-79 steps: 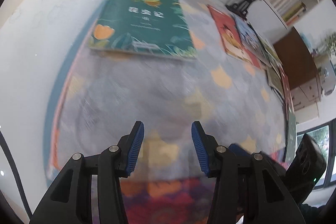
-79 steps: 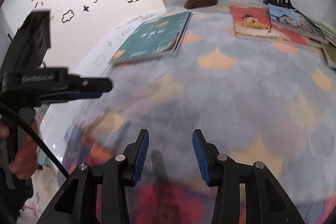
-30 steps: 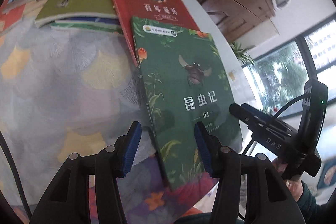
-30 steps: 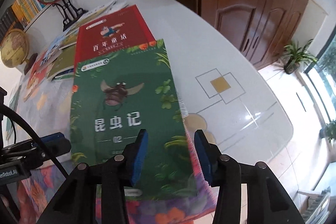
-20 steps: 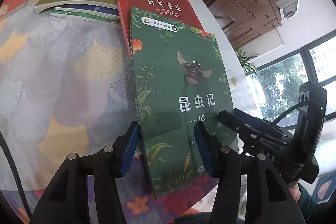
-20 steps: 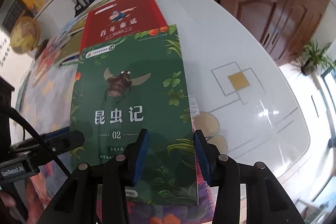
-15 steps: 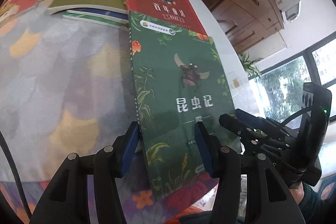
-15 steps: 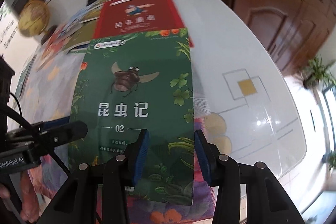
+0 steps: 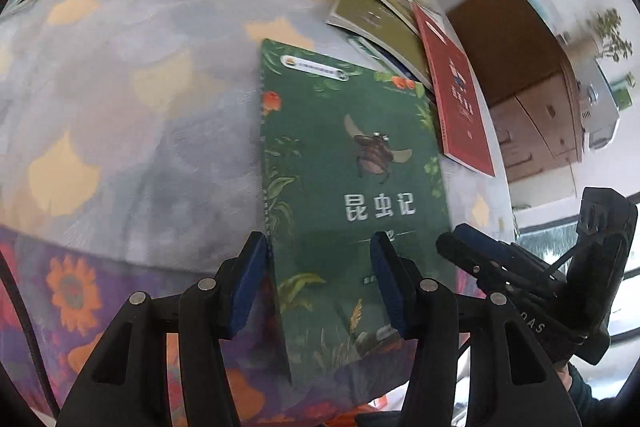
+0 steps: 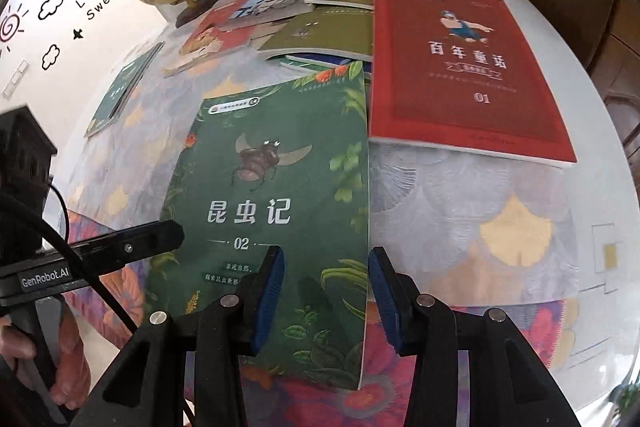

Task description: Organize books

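Over the green book (image 9: 352, 187), my left hand-held gripper (image 9: 318, 283) is hanging partly open, holding nothing, straddling the spine edge to slide it. From my right hand-held gripper (image 10: 326, 291), likewise half-open and empty, the green book is lying on the desk (image 10: 460, 195) just beside the red book (image 10: 460, 67).

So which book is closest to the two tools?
The green book with the flying beetle. Its near end lies right by both tools; the red book and the others are farther back.
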`<state>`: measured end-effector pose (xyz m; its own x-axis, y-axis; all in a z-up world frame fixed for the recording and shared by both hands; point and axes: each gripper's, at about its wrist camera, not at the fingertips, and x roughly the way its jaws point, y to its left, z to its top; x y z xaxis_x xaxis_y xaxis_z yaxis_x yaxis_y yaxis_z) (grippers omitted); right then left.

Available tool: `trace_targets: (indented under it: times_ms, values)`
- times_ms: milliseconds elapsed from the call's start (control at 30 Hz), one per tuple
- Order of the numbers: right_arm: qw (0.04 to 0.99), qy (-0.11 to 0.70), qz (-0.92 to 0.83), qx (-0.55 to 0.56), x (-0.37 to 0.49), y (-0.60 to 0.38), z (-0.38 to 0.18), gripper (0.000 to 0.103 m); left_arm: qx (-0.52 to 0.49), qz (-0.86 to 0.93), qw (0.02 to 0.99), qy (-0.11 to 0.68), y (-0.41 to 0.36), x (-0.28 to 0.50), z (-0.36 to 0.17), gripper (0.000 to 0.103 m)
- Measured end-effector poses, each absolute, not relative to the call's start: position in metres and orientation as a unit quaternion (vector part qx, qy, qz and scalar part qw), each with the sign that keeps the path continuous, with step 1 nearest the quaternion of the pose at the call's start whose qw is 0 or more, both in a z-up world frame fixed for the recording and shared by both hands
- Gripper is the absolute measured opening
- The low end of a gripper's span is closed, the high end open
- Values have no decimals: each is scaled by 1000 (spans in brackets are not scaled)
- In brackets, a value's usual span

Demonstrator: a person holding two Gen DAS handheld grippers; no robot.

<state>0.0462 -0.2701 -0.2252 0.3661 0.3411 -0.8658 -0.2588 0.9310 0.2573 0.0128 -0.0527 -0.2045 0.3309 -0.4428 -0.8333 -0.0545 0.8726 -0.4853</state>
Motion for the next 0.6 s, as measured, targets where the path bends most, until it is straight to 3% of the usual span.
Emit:
trace_targets:
  times_ms: [333,533,600]
  values:
    - [821,537,192,23,41,-269,-240,40,-141,-104,796,579,-87,3,-202,51]
    - [818,537,199,61,43,-285,-242,41,-312,-220,776,501,-57,-8,-160,51]
    - [814,539,203,77,44,-288,-242,42,-305,-225,776,504,-64,-3,-162,51]
